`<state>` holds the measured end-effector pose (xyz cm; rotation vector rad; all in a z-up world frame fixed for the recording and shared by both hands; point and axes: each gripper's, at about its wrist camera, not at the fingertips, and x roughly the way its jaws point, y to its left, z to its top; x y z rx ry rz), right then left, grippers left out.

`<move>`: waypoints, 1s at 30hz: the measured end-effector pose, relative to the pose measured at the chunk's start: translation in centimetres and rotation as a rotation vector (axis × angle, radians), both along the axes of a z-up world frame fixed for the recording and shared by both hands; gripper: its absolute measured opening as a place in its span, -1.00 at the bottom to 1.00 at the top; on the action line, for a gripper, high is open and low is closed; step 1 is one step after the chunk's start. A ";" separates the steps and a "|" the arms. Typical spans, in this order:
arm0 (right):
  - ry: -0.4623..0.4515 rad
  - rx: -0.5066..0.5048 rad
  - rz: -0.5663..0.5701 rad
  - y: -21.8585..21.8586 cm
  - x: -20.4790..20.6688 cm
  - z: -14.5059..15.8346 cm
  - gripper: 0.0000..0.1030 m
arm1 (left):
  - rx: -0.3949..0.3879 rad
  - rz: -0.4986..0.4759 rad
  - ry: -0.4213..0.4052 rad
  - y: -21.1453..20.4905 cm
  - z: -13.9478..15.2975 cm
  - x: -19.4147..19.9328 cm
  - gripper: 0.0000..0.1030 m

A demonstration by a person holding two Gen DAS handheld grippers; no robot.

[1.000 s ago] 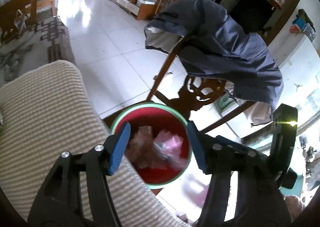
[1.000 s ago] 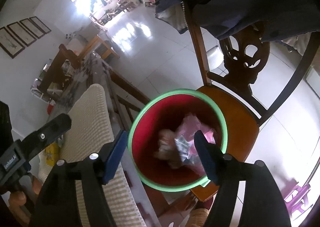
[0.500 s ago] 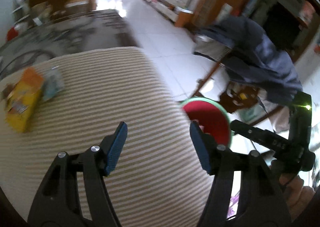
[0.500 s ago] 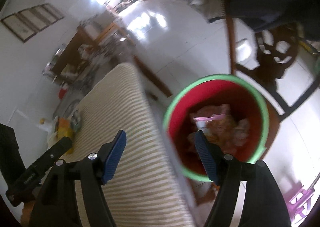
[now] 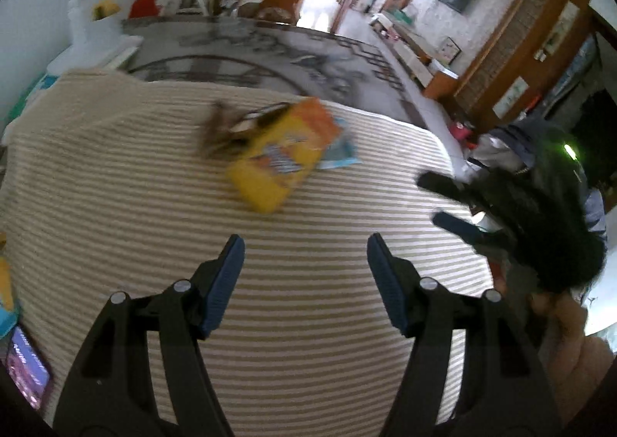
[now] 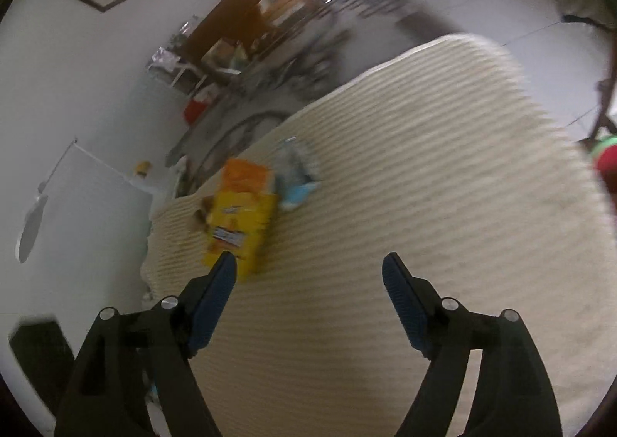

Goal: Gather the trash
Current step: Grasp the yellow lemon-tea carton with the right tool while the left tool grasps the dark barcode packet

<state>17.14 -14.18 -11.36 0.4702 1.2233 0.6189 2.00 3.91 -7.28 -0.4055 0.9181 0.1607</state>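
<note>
Left gripper (image 5: 305, 257): jaws stood apart over the striped cloth, nothing between them; they had spread a little wider than a second before.
Right gripper (image 6: 308, 271): jaws were opening, with only bare cloth between the pads; the left pad's tip overlapped the near end of the yellow bag in its own view, though whether it touched could not be told. Seen from the left wrist, it showed as a dark blur at the cloth's right edge.
Cloth (image 5: 115, 213): a beige-and-brown striped cover filled the near ground of both views. A second earlier only its corner showed beside the bin.
Yellow bag (image 5: 279, 163): lay flat on the cloth ahead of both grippers, orange at its far end, blurred. It had not been in the left view a second before; half a second before it sat at the far left edge.
Blue wrapper (image 5: 339, 151): lay just beside the bag's far end, touching it.
Brown scraps (image 5: 223, 128): lay at the bag's other side, too blurred to name.
Bin (image 6: 605, 163): red with a green rim, only a sliver at the right edge of the right view. A second earlier it sat right under both grippers, with trash inside.
Room beyond: a dark patterned surface, wooden furniture and a bright doorway, all smeared.
</note>
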 end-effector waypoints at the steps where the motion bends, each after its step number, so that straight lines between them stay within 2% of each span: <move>1: 0.026 0.021 -0.009 1.6 0.4 -0.4 0.47 | 0.001 0.003 0.002 0.8 0.0 -0.4 0.22; 3: 0.060 0.039 -0.040 4.1 1.4 -1.2 0.48 | 0.004 0.007 0.003 2.5 0.0 -1.2 0.22; 6: 0.089 0.008 -0.073 7.4 2.2 -2.2 0.52 | 0.000 0.016 0.003 5.0 -0.2 -2.2 0.22; 9: 0.120 -0.016 -0.086 9.7 2.4 -3.5 0.52 | -0.007 0.024 0.001 7.1 -0.2 -2.7 0.22; 12: 0.114 -0.054 -0.086 10.6 2.5 -4.3 0.52 | -0.017 0.019 0.000 8.4 -0.3 -2.4 0.22; 13: 0.112 -0.060 -0.083 10.8 2.5 -4.4 0.41 | -0.019 0.012 -0.003 8.7 -0.2 -2.0 0.22; 14: 0.114 -0.052 -0.074 10.8 2.5 -4.6 0.21 | -0.020 0.003 -0.007 8.9 -0.1 -1.6 0.22; 15: 0.121 -0.018 -0.062 10.5 2.5 -4.6 0.19 | -0.018 -0.012 -0.014 8.9 0.0 -1.1 0.22; 19: 0.067 -0.033 -0.005 8.4 0.9 -2.5 0.17 | -0.012 -0.075 -0.034 8.7 0.2 1.6 0.22; 23: 0.012 -0.123 0.032 4.4 -2.6 -0.8 0.18 | -0.003 -0.161 -0.018 7.9 -0.5 5.9 0.22; 26: -0.009 -0.187 0.001 0.2 -6.2 -0.3 0.18 | 0.030 -0.190 -0.005 7.1 -1.6 8.8 0.22; 30: 0.011 -0.234 -0.086 -4.6 -10.4 -0.9 0.19 | 0.106 -0.237 0.020 5.5 -3.1 12.9 0.22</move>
